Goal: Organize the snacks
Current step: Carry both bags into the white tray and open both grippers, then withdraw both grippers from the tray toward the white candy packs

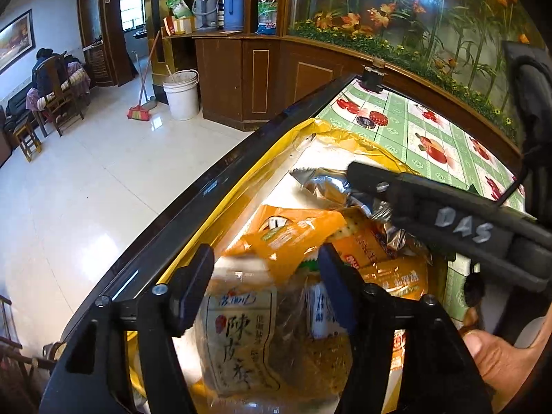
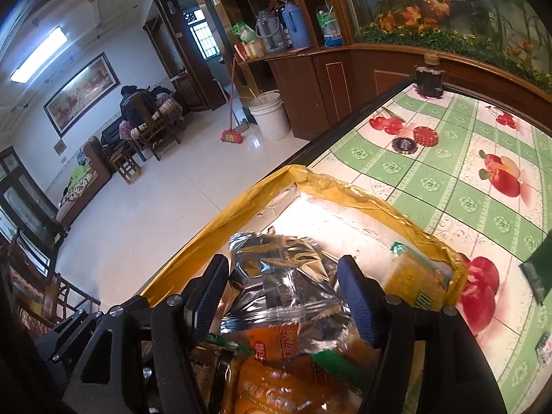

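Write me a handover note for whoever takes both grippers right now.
Left gripper: open over the snack packets, pads not pressing.
Right gripper: open around the silver foil packet, not clamped.
Snacks are piled in the yellow-rimmed box at the table's edge.
Done: packets are in the box.
Left: two round tins still lie on the tablecloth; the pile looks untidy.

I am getting bright, fairly sharp pictures from both wrists. Daylight is coming through the far window (image 1: pixel 131 3), and a ceiling lamp (image 2: pixel 38 53) is glowing in the right view. The tiled floor (image 1: pixel 86 186) is throwing white glare, and the foil packet (image 2: pixel 276 276) is glinting. Straight lines are bending toward the dark, vignetted corners. The nearest packets are blurring slightly.
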The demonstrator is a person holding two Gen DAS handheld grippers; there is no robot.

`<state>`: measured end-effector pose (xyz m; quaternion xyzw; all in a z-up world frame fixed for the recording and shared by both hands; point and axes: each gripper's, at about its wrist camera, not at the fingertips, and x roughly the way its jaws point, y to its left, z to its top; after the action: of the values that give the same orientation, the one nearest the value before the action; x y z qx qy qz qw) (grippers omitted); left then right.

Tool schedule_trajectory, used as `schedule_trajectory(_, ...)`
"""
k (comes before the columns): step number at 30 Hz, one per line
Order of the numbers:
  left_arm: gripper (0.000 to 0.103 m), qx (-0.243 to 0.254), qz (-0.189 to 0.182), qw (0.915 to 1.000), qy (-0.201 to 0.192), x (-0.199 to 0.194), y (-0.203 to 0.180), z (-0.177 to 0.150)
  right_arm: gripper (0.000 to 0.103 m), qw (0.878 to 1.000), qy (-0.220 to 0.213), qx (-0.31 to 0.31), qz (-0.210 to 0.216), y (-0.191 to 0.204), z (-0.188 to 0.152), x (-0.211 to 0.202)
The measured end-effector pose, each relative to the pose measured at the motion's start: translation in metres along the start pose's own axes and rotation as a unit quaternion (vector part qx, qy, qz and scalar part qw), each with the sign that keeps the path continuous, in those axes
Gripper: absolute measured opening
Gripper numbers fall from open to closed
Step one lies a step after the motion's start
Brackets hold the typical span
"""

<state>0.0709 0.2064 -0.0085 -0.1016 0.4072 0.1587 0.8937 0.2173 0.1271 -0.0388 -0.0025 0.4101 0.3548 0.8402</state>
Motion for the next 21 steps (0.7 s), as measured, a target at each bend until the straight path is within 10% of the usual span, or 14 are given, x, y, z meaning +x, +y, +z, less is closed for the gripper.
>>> schedule_trajectory(21,0.074,0.035,-0.011,0.9960,-0.082,-0.068,-0.043,-0.011,0.073,0.991,-0.105,0.073,-0.044,-0.060,-0.056,-0.146)
